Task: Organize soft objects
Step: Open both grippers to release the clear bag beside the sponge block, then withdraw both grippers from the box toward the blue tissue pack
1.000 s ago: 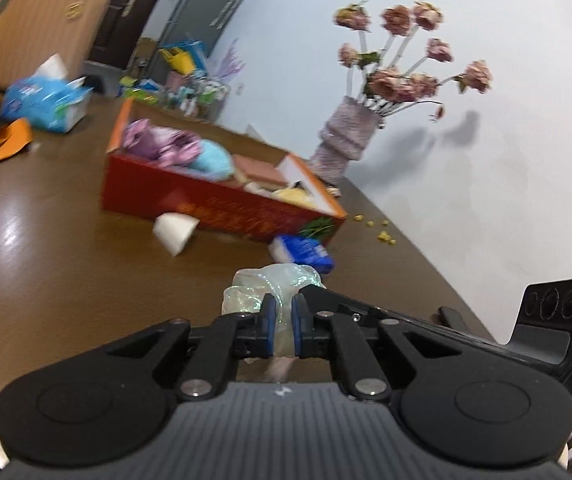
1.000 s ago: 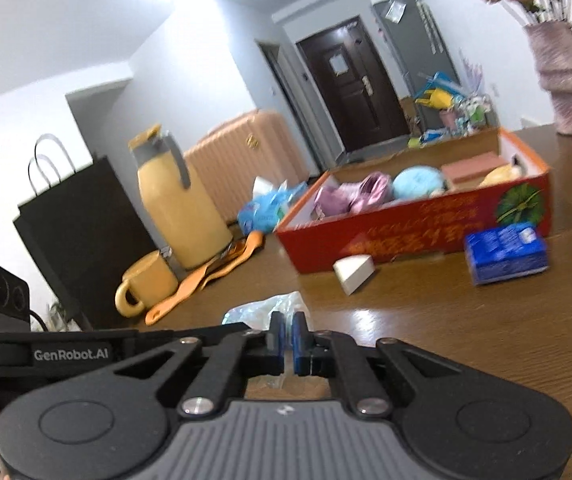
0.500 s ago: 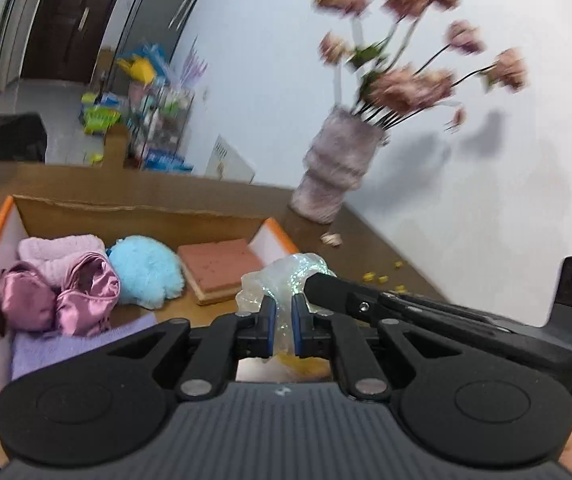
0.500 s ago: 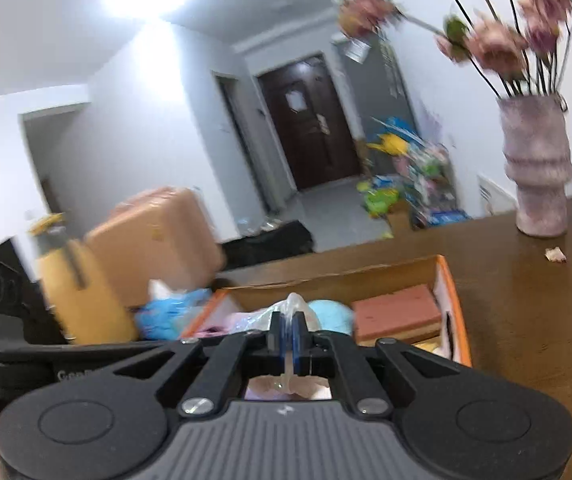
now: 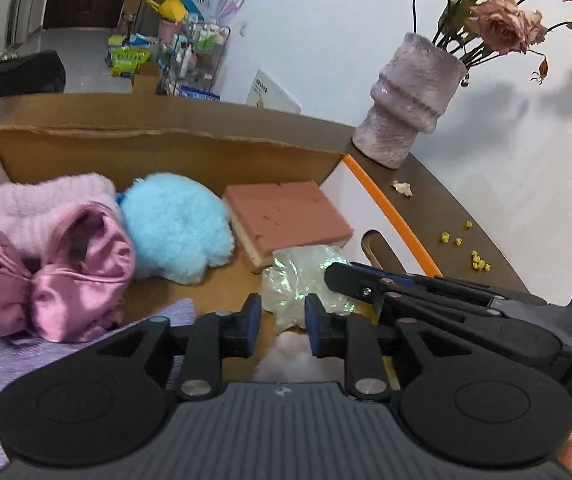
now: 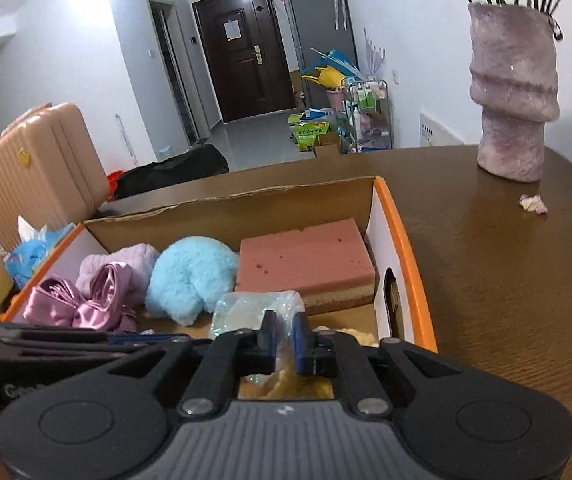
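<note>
Both grippers hang over the box [image 5: 390, 208], a cardboard tray with an orange rim, and everything is placed relative to it. Along the box floor from its left end lie a purple cloth [image 5: 14, 356], a satin bow [image 5: 58, 280], a pink knit piece [image 5: 46, 200] behind the bow, a blue puff [image 5: 178, 228], and a pink sponge [image 5: 286, 216] against the right wall. A second ago both pairs of jaws were clamped on a clear iridescent bag [image 5: 306, 280] held over the bare table in front of the box; the bag is now inside the box, in front of the sponge and near the right wall. The left gripper [image 5: 282, 320] is opening: its jaws stand a modest gap apart with the bag's near edge in the gap, and the pads appear to press nothing. The right gripper [image 6: 284, 338] is also opening, by a narrower slit, with a fold of the bag [image 6: 254, 308] in it; whether the pads touch the film cannot be told. Something pale and fluffy shows under the left gripper and something yellow under the right, both too hidden to name. Outside the box to the right, a vase [image 5: 410, 100] stands on the table [image 6: 486, 260] amid scattered yellow crumbs. Judgement: the bag is being released, so this item is near done; any remaining film caught in the right jaws could drag it back out on withdrawal.
</note>
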Available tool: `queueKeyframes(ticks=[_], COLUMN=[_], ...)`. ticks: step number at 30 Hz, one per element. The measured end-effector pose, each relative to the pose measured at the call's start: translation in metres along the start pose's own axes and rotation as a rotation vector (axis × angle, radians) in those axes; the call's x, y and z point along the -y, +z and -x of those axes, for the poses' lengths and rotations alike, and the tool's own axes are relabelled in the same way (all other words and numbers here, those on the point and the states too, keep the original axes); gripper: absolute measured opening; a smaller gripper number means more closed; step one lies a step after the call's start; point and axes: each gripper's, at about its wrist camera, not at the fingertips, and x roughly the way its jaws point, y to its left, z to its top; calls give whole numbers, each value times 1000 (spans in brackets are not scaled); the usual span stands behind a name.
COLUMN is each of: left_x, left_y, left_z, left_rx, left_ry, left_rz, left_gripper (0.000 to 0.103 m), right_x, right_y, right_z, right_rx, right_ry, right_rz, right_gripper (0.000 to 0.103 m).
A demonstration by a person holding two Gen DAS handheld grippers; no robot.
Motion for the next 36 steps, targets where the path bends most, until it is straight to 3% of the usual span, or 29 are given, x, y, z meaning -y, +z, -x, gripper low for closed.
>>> queueKeyframes(ticks=[4,8,10,15,19,21,24,27,32,36], left_x=[5,16,22,43,57,62,72,77,81,90], left_y=[2,-4,-14,-57,-120,-152,-199,-238,-272,-282], left_z=[37,91,121,193,233,246,260,269,287,297], left_rx=[55,114,143,219,271,270,269,253,219,242], left_ry=[30,149,209,282,301,299,305,320,306,300], left_rz=[-42,-113,-140,-184,-156,-122,-90,-57,-24,-35], left_gripper=[29,30,32,50,57,63,73,75,76,77], right_x=[0,4,3,1,-8,-14,-19,-23,-23,-26], right_y=[4,14,15,-4,-44,-70,-116,-163,-219,-236], right_z=[19,62,92,179,241,263,285,300,308,318], right_rx=[30,89,132,221,293,310,299,288,208,194], right_ry=[-20,-9,-2,50,86,105,126,142,197,170], right_rz=[6,14,28,78,133,163,176,142,40,53], right_gripper=[22,24,30,37,51,53,61,65,65,65])
